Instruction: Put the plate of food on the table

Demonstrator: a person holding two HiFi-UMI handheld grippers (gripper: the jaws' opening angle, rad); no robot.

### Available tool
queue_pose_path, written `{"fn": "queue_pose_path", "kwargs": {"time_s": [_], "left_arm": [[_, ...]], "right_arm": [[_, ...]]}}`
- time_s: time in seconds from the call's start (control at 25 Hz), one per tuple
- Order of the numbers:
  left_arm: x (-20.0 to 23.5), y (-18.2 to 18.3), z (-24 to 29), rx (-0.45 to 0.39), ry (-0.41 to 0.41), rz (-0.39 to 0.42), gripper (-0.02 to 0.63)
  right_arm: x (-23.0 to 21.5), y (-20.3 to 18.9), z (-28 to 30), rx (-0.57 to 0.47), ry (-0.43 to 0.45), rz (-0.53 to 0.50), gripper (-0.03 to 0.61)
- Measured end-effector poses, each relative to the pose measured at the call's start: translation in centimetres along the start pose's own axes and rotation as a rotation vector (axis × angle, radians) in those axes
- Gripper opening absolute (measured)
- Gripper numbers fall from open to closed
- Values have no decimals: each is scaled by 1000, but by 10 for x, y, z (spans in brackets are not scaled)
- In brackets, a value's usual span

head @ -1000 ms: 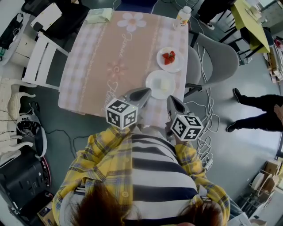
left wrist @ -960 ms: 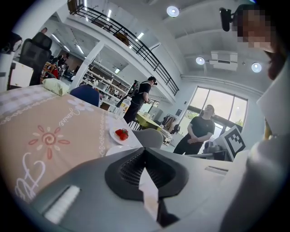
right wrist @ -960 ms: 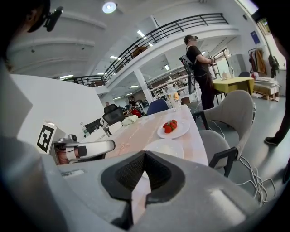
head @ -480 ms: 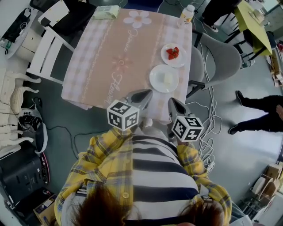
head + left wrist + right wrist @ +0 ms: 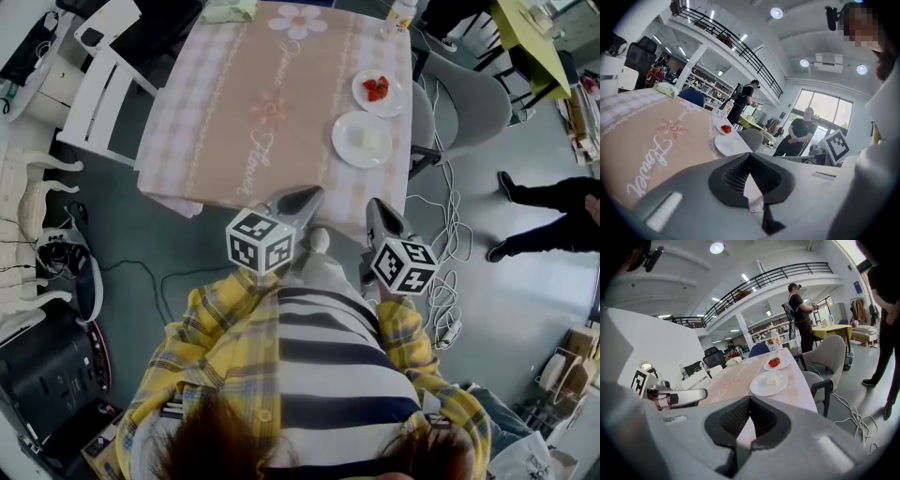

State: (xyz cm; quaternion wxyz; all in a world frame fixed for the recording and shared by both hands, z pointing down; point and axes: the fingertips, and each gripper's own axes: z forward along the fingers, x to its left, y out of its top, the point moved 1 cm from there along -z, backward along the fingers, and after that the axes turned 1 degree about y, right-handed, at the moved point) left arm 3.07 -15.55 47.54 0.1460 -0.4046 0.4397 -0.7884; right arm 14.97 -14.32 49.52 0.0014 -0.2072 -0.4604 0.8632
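Observation:
Two white plates stand near the right edge of the pink checked table (image 5: 234, 112). One plate holds strawberries (image 5: 376, 91); the nearer plate (image 5: 362, 140) carries a pale piece of food. Both grippers hang off the table's near edge, close to the person's striped shirt. My left gripper (image 5: 305, 197) is shut on nothing, and so is my right gripper (image 5: 378, 212). The left gripper view shows the pale-food plate (image 5: 729, 145) and the strawberry plate (image 5: 724, 129) beyond the closed jaws. Ahead in the right gripper view lie the same pale-food plate (image 5: 768, 382) and strawberry plate (image 5: 776, 363).
A grey chair (image 5: 459, 103) stands at the table's right side, a white folding chair (image 5: 103, 89) at its left. Cables (image 5: 448, 281) lie on the floor by the right gripper. A bottle (image 5: 401, 14) and a green bundle (image 5: 228, 11) sit at the far end. A person's legs (image 5: 553, 220) show at right.
The table and both plates have slid away toward the top of the head view as the person backed off. The grippers stay shut near the body.

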Motion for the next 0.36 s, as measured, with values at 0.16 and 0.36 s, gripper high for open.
{"fn": "queue_pose_path", "kwargs": {"time_s": [0.16,0.36], "left_arm": [[-2,-10,-13,4,-10,-6,2],[-12,-15,-23,5,-33,13,2]], "right_arm": [[8,-12,-11,-5,-19,-7,-2],[16,-25,-25,-7,-34,-8,-2]]}}
